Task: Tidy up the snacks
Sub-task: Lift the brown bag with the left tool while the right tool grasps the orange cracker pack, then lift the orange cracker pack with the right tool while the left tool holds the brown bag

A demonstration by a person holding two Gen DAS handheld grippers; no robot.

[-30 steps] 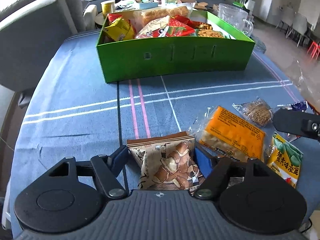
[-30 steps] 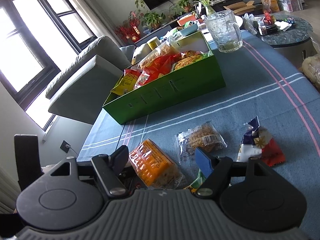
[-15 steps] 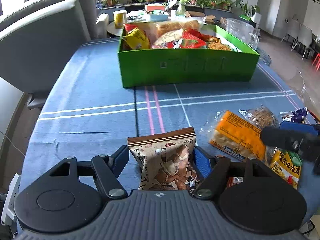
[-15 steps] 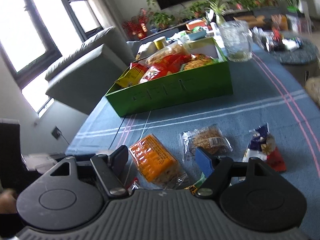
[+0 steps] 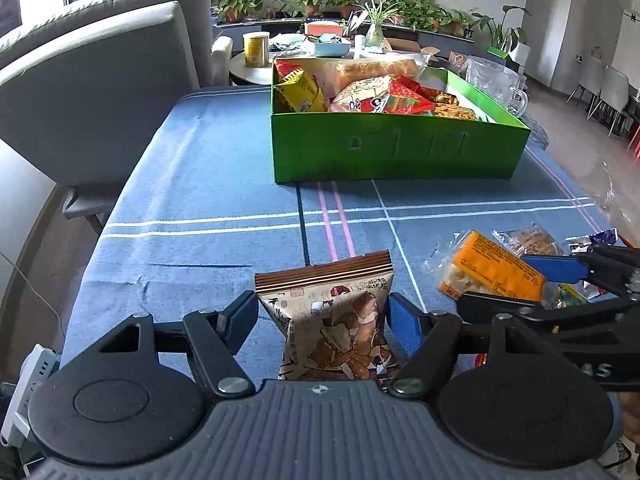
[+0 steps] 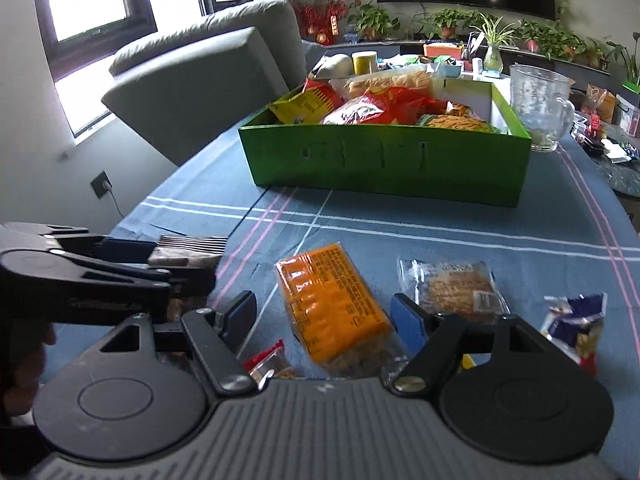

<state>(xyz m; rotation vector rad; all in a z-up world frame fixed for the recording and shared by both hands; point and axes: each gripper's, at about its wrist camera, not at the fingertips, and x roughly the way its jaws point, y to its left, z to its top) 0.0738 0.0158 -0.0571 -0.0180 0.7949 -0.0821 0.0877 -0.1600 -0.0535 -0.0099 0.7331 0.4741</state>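
My left gripper [image 5: 324, 312] is shut on a brown snack bag [image 5: 336, 320], which stands upright between the blue pads, off the cloth. In the right wrist view the left gripper [image 6: 160, 256] shows at the left edge with the bag's crimped top [image 6: 188, 246] sticking out. My right gripper [image 6: 324, 312] is open and straddles an orange packet [image 6: 332, 300] lying on the blue tablecloth, with a gap on the left side. A green box [image 5: 400, 152] full of snacks stands further back on the table.
A clear-wrapped cake [image 6: 452, 288], a blue-and-red packet [image 6: 576, 324] and a small red wrapper [image 6: 268, 360] lie near the orange packet. A glass jug [image 6: 540, 104] stands behind the box's right corner. A grey sofa [image 5: 88, 92] flanks the table's left edge.
The right gripper has rolled level and come in over the orange packet, closer to the left gripper. The left gripper has shifted a little, still holding the brown bag.
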